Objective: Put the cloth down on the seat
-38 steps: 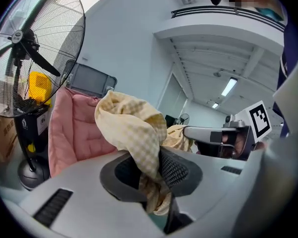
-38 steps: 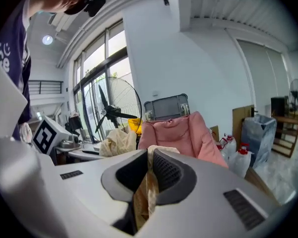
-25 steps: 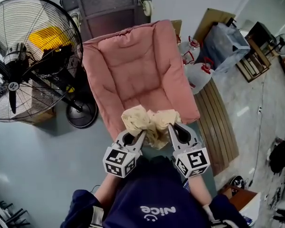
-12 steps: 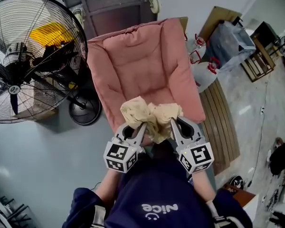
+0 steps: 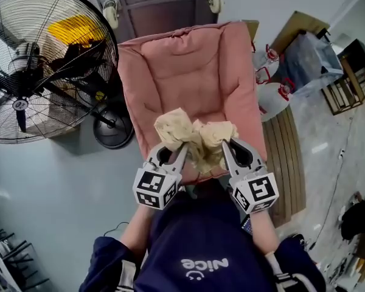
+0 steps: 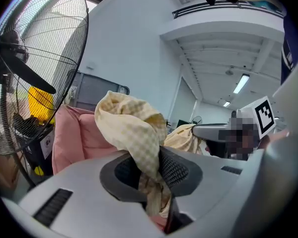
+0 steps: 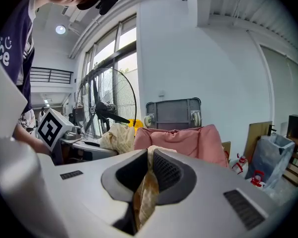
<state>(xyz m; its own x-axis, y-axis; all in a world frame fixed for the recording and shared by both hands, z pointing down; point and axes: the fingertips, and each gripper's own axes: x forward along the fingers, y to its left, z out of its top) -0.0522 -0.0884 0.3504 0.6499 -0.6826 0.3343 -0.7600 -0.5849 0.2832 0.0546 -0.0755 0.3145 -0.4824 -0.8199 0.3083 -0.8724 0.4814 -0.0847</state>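
Observation:
A pale yellow checked cloth (image 5: 194, 140) hangs bunched between my two grippers, over the front edge of the pink cushioned seat (image 5: 188, 72). My left gripper (image 5: 181, 149) is shut on the cloth's left end (image 6: 134, 133). The right gripper (image 5: 226, 146) is shut on its right end, and in the right gripper view a thin fold of cloth (image 7: 148, 182) is pinched between the jaws. The pink seat (image 7: 184, 138) lies ahead of both grippers, its cushion bare.
A large black floor fan (image 5: 42, 66) stands left of the seat. A grey wheeled cart (image 5: 164, 5) is behind it. White jugs (image 5: 274, 90), a bag (image 5: 307, 56) and a slatted wooden board (image 5: 283, 163) lie to the right. My torso is just below the grippers.
Both grippers and the cloth have moved slightly up and forward over the seat's front edge. The grips are unchanged.

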